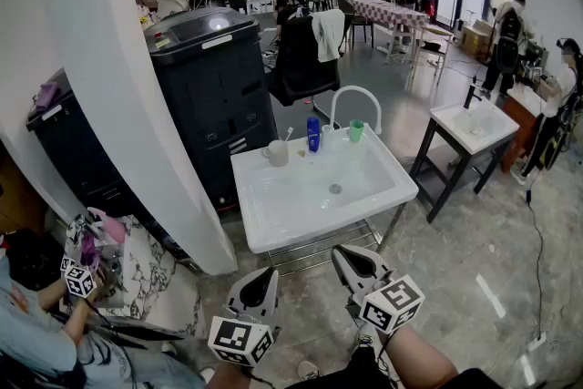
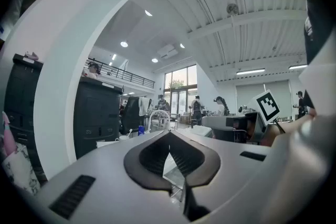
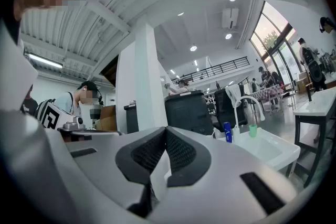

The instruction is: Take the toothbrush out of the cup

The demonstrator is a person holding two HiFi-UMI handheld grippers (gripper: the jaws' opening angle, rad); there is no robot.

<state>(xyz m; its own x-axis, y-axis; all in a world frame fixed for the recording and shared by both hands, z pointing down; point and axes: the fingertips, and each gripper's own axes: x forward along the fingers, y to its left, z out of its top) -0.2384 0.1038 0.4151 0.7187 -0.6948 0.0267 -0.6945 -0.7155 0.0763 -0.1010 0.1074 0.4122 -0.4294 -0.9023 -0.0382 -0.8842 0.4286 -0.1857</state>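
Head view. A white sink point(image 1: 273, 237) occupies the centre of the frame. The cup point(image 1: 278, 154) stands at the sink's upper-left corner with the toothbrush point(image 1: 288, 135) in it, leaning right. A blue bottle point(image 1: 313, 134) and a green cup point(image 1: 356, 131) stand further right, below the arched faucet point(image 1: 355, 87). The left gripper point(image 1: 270, 273) and right gripper point(image 1: 340, 253) sit at lower centre, well apart from the cup. Both pairs of jaws are closed and empty.
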